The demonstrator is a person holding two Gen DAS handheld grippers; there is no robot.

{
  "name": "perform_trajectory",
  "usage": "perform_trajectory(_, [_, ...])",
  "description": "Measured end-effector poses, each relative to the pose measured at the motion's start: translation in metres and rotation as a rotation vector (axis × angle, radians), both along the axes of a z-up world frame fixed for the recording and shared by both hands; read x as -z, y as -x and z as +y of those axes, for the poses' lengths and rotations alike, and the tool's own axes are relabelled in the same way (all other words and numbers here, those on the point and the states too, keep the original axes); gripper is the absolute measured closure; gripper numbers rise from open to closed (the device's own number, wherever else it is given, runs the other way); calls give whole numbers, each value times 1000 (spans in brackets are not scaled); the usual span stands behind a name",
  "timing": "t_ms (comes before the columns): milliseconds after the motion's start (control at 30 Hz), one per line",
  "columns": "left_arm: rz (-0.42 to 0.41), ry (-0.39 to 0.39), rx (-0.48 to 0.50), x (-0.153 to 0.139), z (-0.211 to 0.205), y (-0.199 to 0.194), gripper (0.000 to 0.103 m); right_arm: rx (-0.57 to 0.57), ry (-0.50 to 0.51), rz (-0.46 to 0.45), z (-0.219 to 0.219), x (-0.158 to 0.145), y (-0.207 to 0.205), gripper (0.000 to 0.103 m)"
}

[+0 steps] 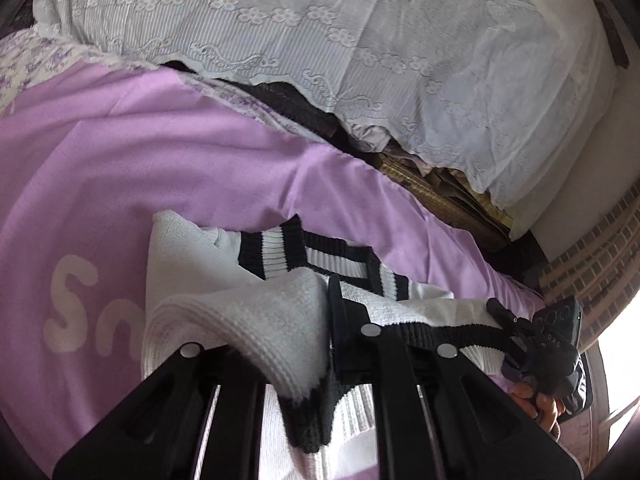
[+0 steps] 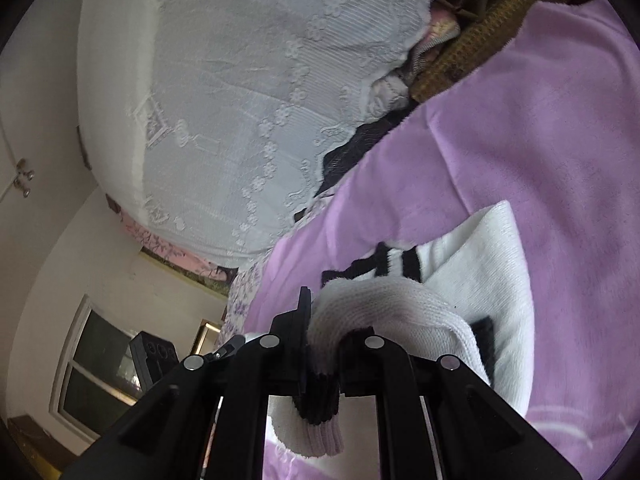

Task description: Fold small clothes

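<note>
A small white knit sweater with black-and-white striped ribbed trim lies on a purple blanket. My left gripper is shut on a white knit fold of it with a black hem hanging down between the fingers. The right gripper shows at the right in the left wrist view, held by a hand. In the right wrist view my right gripper is shut on another white fold of the sweater, its black edge bunched between the jaws. Both folds are lifted a little above the rest.
A tall pile covered by white lace cloth stands behind the blanket, with woven mats and dark fabric under it. A tiled wall is at the right. A window and a cupboard door show at the left.
</note>
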State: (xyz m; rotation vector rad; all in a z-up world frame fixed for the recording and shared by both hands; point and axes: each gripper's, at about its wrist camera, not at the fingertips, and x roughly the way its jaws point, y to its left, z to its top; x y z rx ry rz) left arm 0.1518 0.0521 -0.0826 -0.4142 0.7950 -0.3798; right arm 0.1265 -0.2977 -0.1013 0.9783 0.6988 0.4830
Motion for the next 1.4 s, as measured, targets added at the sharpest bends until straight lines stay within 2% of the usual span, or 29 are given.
perform_trajectory(133, [103, 18, -33, 46, 2, -25, 93, 31, 1, 108, -4, 43, -16, 86])
perform_trajectory(200, [153, 39, -36, 62, 5, -34, 93, 14, -13, 107, -8, 48, -17, 82])
perform_trajectory(233, [164, 81, -30, 63, 10, -36, 93, 3, -26, 98, -10, 46, -16, 78])
perform_trajectory(300, [137, 151, -23, 56, 19, -32, 85, 5, -54, 49, -15, 34, -9, 46])
perform_trajectory(367, [97, 185, -43, 44, 27, -24, 55, -15, -85, 8, -17, 23, -3, 44])
perform_trajectory(433, [56, 183, -85, 29, 34, -13, 35, -38, -98, -20, -16, 14, 3, 44])
perform_trajectory(533, [27, 198, -77, 16, 39, -4, 32, -59, -5, -35, -8, 0, 10, 42])
perform_trajectory(567, [31, 195, -76, 14, 40, -2, 26, -64, 49, -39, -5, -5, 13, 42])
perform_trajectory(633, [37, 135, -119, 13, 45, 4, 20, -78, 108, -50, -1, -11, 19, 42])
perform_trajectory(700, [49, 93, -126, 15, 46, 9, 20, -106, 132, -47, 2, -12, 26, 42])
perform_trajectory(767, [75, 99, -108, 17, 49, 11, 20, -156, 153, -27, 10, -9, 32, 42])
perform_trajectory(833, [97, 125, -61, 21, 46, 16, 20, -207, 181, -8, 20, -7, 37, 42])
perform_trajectory(933, [114, 115, 24, 23, 35, 22, 19, -299, 199, 6, 38, -6, 34, 39])
perform_trajectory(1033, [155, 113, 128, 28, 12, 10, 15, -354, 236, 26, 54, -3, 25, 36])
perform_trajectory(1100, [170, 68, 151, 29, -2, -3, 12, -380, 242, 11, 63, -8, 10, 36])
perform_trajectory(1133, [156, 62, 148, 27, -4, -9, 12, -359, 234, -21, 62, -14, 1, 36])
perform_trajectory(1200, [101, 117, 103, 16, 5, -26, 12, -156, 193, -96, 39, -32, -23, 37])
perform_trajectory(1267, [94, 250, -12, 8, 30, -47, 12, 60, 136, -98, 7, -38, -39, 37])
perform_trajectory(1333, [123, 376, -55, 10, 51, -56, 12, 89, 106, -87, -4, -37, -38, 36])
perform_trajectory(1400, [133, 325, -93, 12, 57, -48, 12, 52, 145, -102, -1, -30, -22, 36])
